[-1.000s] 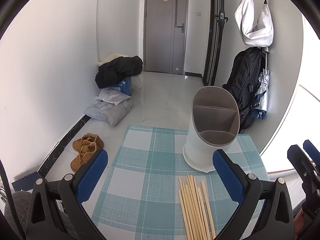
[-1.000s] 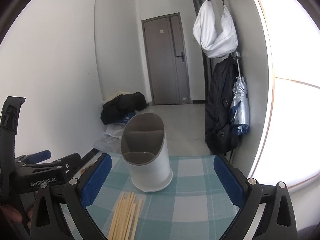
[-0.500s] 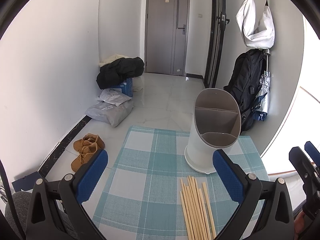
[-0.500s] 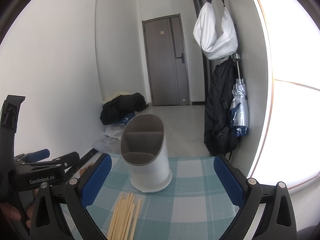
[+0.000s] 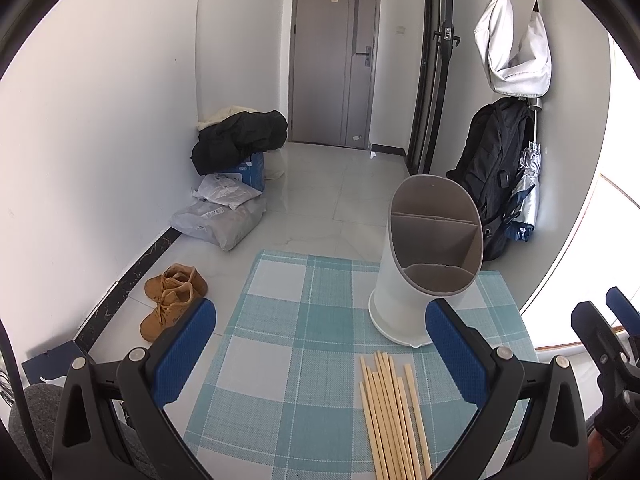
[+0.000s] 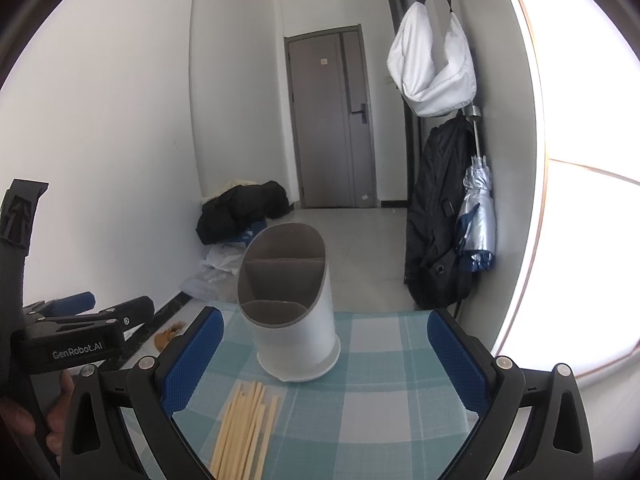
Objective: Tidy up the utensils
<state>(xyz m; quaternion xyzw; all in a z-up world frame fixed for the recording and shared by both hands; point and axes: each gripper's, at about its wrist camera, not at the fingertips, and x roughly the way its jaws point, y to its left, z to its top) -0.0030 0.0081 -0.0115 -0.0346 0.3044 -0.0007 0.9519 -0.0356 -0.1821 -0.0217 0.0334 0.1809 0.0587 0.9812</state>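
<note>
Left wrist view, from left to right. The left tongs (image 5: 320, 354) hover above the checked cloth (image 5: 288, 320) that covers the counter, jaws spread wide and holding nothing. A bundle of wooden chopsticks (image 5: 394, 412) lies flat on the cloth at near right, between the blue pads (image 5: 454, 354) and nearer the right-hand one, tips pointing toward the white utensil holder (image 5: 424, 272). The holder stands upright just beyond the tips, apart from them, its slanted grey mouth split into compartments that all appear empty. The right tongs (image 5: 616, 332) enter at the far right edge.

Right wrist view. The left tongs (image 6: 86, 312) show at the left margin. The right tongs (image 6: 324, 356) are likewise wide open and empty above the cloth (image 6: 380, 344); the chopsticks (image 6: 246, 428) lie at near left, and the holder (image 6: 290, 304) stands just beyond them.

Risks, as a judgement. The sticks lie loose, side by side and flat, so a closing grip may catch only a few, or roll and fan out the others. Sticks gripped near one end are likely to pivot and droop. The holder looks light and tall on a small base; a tip striking its rim or divider could tilt it or slide it toward the cloth's far edge. With both tongs near each other, a joint reach could bring them into collision.
</note>
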